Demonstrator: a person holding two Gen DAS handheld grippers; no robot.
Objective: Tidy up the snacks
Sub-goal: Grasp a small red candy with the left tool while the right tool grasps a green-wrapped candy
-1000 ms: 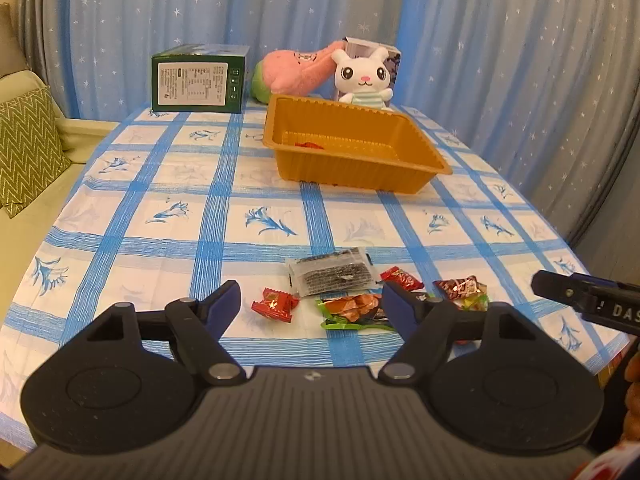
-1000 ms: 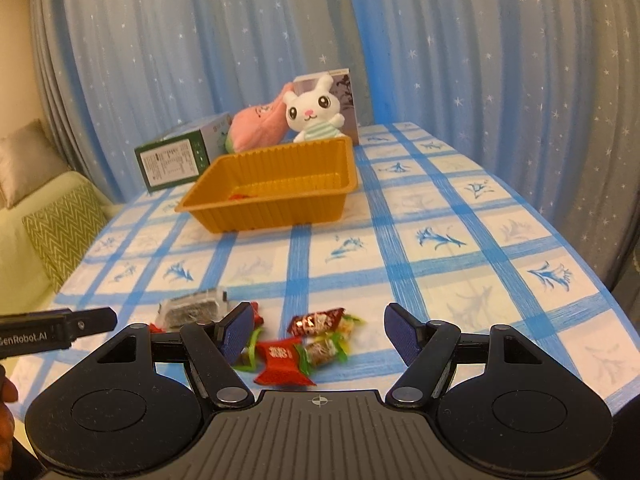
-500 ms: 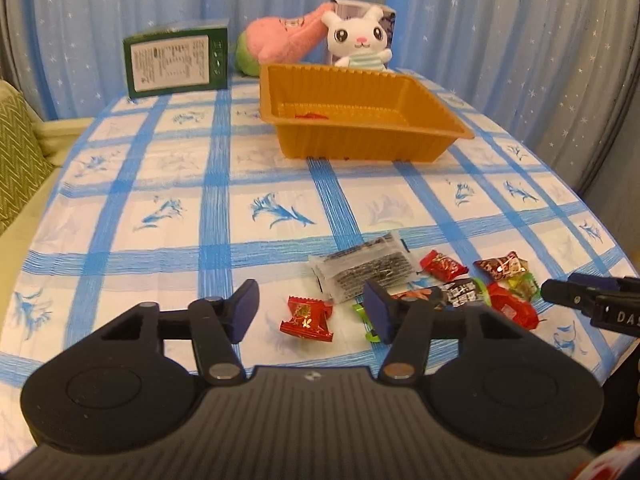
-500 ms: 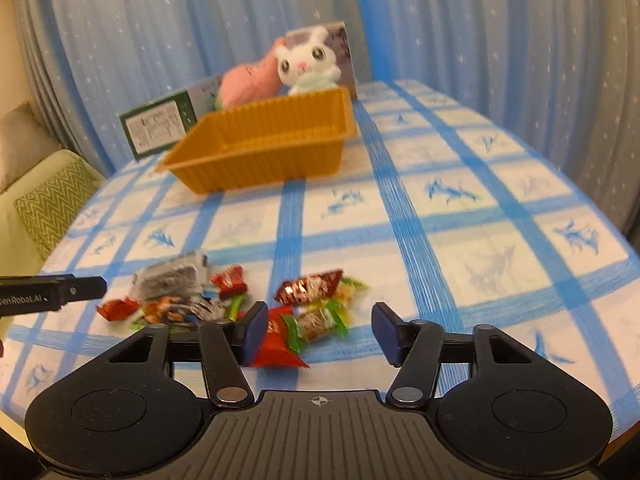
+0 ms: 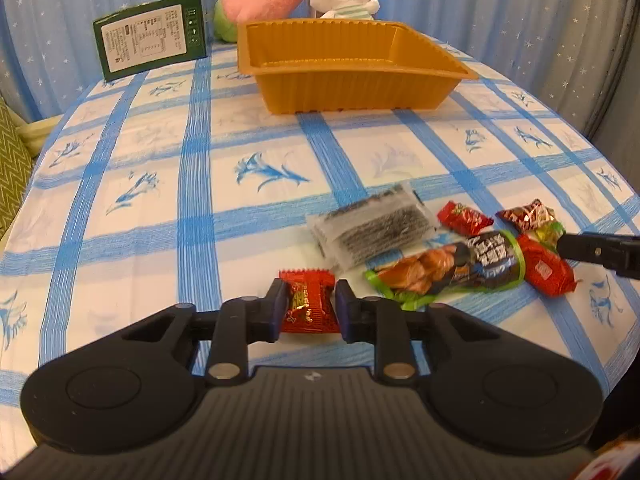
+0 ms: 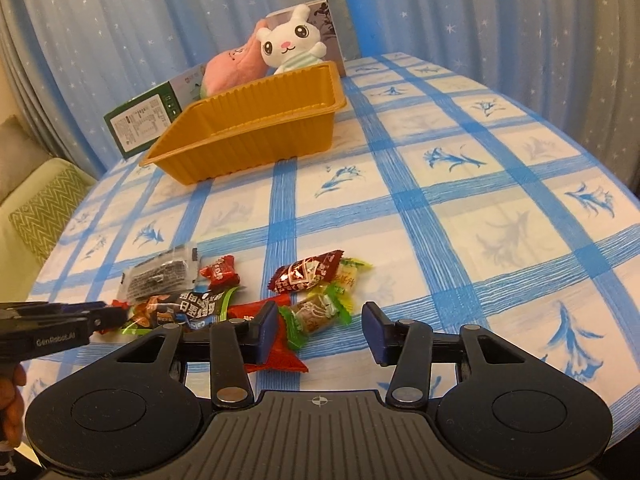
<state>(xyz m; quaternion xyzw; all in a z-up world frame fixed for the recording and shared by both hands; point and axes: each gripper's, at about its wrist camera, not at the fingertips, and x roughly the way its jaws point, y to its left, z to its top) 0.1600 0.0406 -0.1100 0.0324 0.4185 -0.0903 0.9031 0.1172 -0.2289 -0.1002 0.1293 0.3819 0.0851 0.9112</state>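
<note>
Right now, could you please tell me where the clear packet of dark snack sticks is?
In the left wrist view, the clear packet lies flat on the tablecloth, right of centre at the snack pile's left end, touching the long green-edged packet, well short of the orange tray.

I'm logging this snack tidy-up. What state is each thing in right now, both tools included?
Left tool: shut on the red candy, still on the table.
Right tool: open, around the green-ended candy, not gripping.
Orange tray: upright; contents hidden from these angles.
Clear packet: lying flat, sealed.
Long snack bag: lying flat on the table.
Green box: standing upright.
</note>
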